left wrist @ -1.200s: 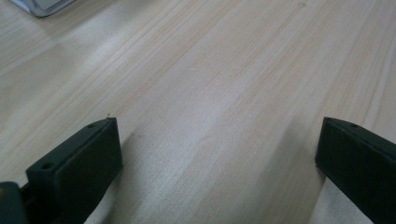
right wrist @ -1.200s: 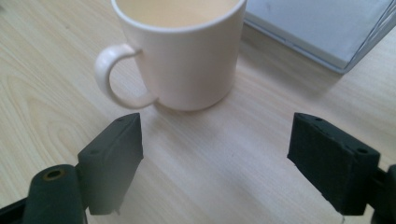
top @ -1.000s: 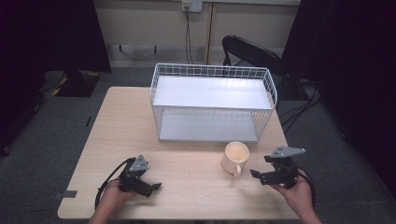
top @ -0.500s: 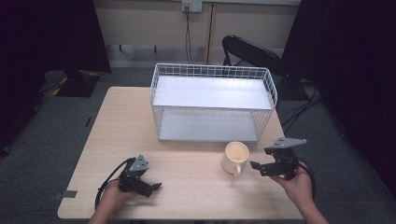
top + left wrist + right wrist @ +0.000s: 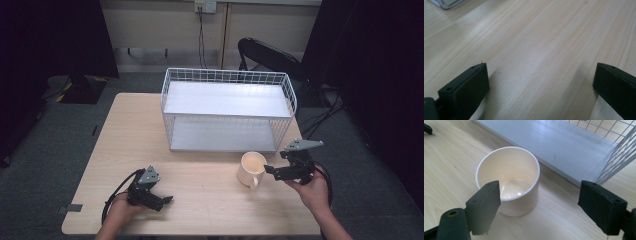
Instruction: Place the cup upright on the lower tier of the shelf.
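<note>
A cream mug [image 5: 251,168] stands upright on the wooden table [image 5: 200,165], just in front of the white wire rack [image 5: 227,111]. The mug [image 5: 509,180] is empty and sits close before my right gripper [image 5: 541,205], whose jaws are wide open; one jaw overlaps the near rim in view. From above, the right gripper [image 5: 272,170] is held a little off the table, right of the mug and pointing at it. My left gripper [image 5: 162,201] rests low at the table's front left, open, with bare wood between its jaws [image 5: 539,82].
The rack has a white upper shelf [image 5: 227,99] and a lower shelf [image 5: 554,142] open toward me. A black chair [image 5: 270,57] stands behind the table. Dark curtains flank the room, and cables run across the floor at right.
My right gripper has risen and moved left toward the mug. The left gripper has stayed still.
</note>
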Motion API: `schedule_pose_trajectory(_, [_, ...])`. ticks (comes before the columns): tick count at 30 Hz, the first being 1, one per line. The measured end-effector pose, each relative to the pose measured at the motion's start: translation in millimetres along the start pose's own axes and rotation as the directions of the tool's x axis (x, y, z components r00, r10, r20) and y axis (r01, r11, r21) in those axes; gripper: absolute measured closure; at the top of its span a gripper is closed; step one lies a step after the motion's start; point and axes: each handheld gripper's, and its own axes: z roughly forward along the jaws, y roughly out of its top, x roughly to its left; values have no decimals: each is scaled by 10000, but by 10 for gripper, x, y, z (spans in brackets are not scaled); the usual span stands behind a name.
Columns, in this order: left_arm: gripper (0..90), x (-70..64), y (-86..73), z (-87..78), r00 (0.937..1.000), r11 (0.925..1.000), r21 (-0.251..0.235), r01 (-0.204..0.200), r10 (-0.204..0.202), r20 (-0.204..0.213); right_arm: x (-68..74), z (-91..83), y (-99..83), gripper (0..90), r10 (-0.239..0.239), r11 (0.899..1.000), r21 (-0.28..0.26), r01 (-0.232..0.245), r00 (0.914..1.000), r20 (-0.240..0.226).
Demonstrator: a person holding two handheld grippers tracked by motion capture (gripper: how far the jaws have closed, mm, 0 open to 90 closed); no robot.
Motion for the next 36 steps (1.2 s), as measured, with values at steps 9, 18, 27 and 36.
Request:
schedule_pose_trajectory(9, [0,0,0,0,10000,10000,3,-1,1,-4,-12,81,50,172,63,10000,67,-64,10000,73])
schedule_pose_trajectory(18, [0,0,0,0,10000,10000,1,3,-3,-1,-23,179,74,189,222,9996,143,-224,9997,115])
schedule_pose_trajectory(27, [0,0,0,0,10000,10000,3,0,0,-2,6,285,82,221,392,9991,166,-394,9992,127])
schedule_pose_trajectory(36, [0,0,0,0,10000,10000,1,1,-1,-6,-2,351,79,258,566,9982,171,-568,9983,137])
